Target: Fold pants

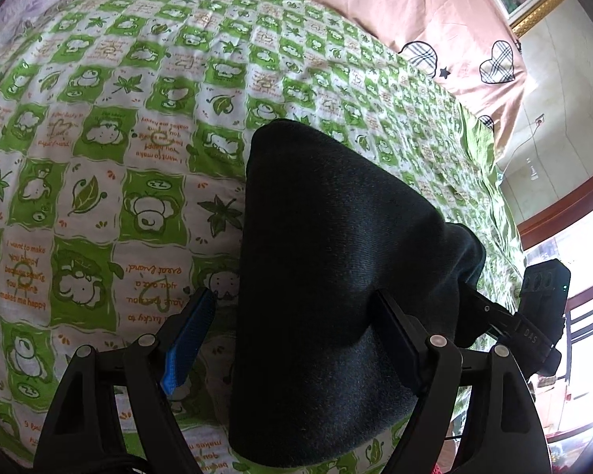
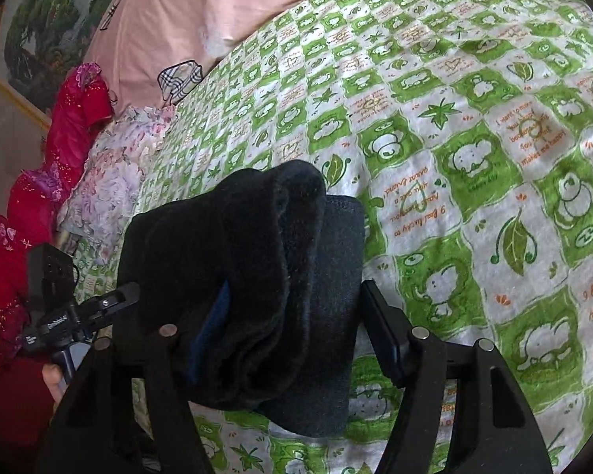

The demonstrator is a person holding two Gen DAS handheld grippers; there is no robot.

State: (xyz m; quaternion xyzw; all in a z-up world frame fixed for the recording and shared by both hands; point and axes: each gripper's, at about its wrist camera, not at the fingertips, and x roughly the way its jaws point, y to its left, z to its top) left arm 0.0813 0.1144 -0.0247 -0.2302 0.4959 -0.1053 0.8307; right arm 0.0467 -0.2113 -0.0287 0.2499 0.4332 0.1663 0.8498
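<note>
Your left gripper [image 1: 292, 335] points down at the sheet [image 1: 99, 138], green and white checks with leaf and animal prints. Its jaws stand wide. The blue pad [image 1: 186, 349] on the left finger is bare and apart from the cloth. The pants [image 1: 336, 276], black and folded into a thick bundle, lie between the fingers, against the right one. The right gripper [image 1: 533, 316] shows at the pants' far right edge. A pink pillow [image 1: 435, 12] lies beyond.
</note>
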